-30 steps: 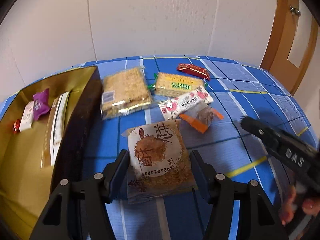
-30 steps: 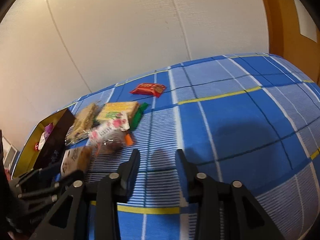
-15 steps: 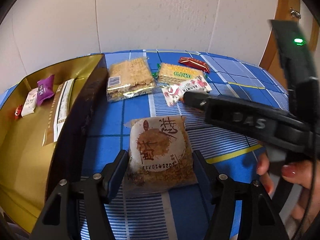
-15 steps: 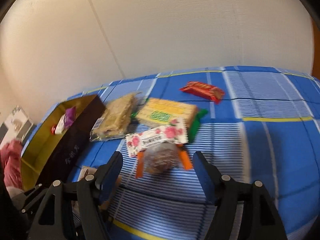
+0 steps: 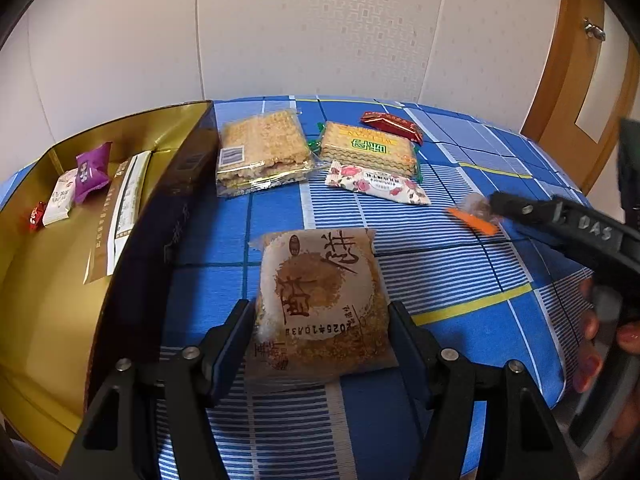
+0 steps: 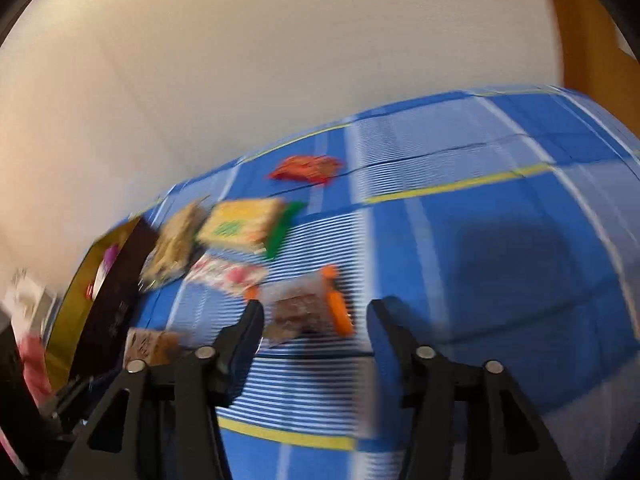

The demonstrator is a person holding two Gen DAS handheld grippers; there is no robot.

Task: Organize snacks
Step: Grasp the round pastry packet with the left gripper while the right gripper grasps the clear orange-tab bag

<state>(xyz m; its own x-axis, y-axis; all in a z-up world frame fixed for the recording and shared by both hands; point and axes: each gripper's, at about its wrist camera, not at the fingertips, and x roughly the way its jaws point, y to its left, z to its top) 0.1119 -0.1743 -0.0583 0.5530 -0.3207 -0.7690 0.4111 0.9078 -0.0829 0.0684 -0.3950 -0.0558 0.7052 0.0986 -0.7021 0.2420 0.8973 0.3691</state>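
Snacks lie scattered on a blue checked tablecloth (image 5: 280, 216), with an open gold-lined box (image 5: 52, 280) along its left edge. Left gripper (image 5: 320, 336), seen from its own wrist view, stands spread wide, its two black fingers flanking the near end of a brown round-cake packet (image 5: 320, 292); whether the pads touch the wrapper cannot be told. Farther away on the cloth rest a clear packet of crisp biscuits (image 5: 262, 152), just right of the box wall, a green-labelled wafer pack (image 5: 366, 150) beside it, a red wrapped bar (image 5: 390, 123) at the far end, and a rose-printed white packet (image 5: 378, 186) touching the near edge of the wafer pack. Inside the box, towards its far left, lie a purple candy (image 5: 91, 170), a white sachet (image 5: 62, 200), a small red sweet (image 5: 37, 216) and a long gold-and-white packet (image 5: 120, 208). Right gripper (image 6: 316, 320), blurred in its own view, is held apart around an orange-ended clear packet (image 6: 306, 304) with dark contents, which lies on the cloth between the fingertips, nearer the left finger (image 6: 246, 328). In the left wrist view this gripper enters from the right, its tip at the same packet.
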